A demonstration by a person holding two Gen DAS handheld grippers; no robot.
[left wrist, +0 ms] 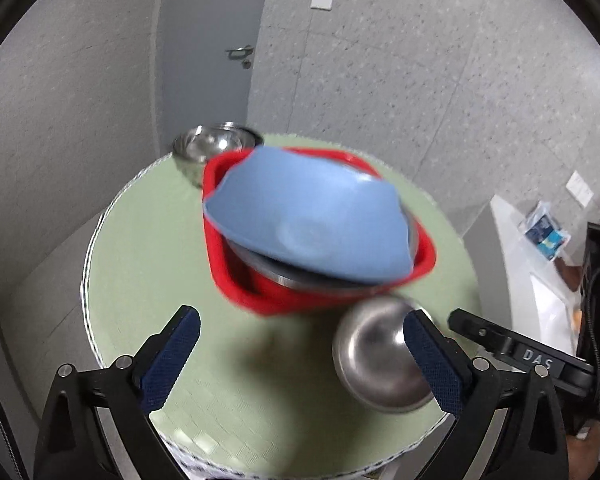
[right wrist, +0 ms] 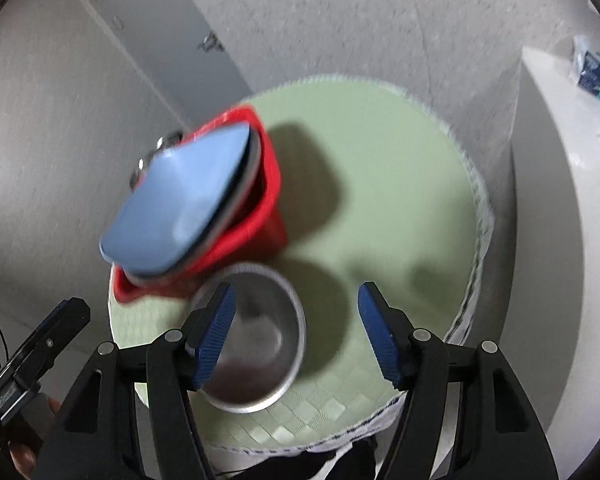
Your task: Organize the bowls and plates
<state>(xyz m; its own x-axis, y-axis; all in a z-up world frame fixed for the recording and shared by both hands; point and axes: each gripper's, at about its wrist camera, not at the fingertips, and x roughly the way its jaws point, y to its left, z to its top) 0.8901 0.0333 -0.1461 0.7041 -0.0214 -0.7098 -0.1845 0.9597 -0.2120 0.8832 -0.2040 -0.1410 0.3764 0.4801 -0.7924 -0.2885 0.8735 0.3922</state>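
Observation:
A red square basket (left wrist: 422, 266) stands on the round green table (left wrist: 148, 264). A blue plate (left wrist: 312, 216) leans in it over a steel plate (left wrist: 284, 276). A small steel bowl (left wrist: 376, 360) sits on the table near the front. Another steel bowl (left wrist: 210, 144) stands behind the basket. My left gripper (left wrist: 300, 356) is open and empty above the table, left of the small bowl. My right gripper (right wrist: 296, 332) is open, with its left finger over the small bowl (right wrist: 260, 340). The basket (right wrist: 274, 196) and blue plate (right wrist: 180, 204) lie left of it.
A grey wall and door (left wrist: 208, 40) rise behind the table. A white counter (right wrist: 572, 184) with a blue packet (right wrist: 598, 78) stands to the right. The right half of the table (right wrist: 400, 184) shows only green mat.

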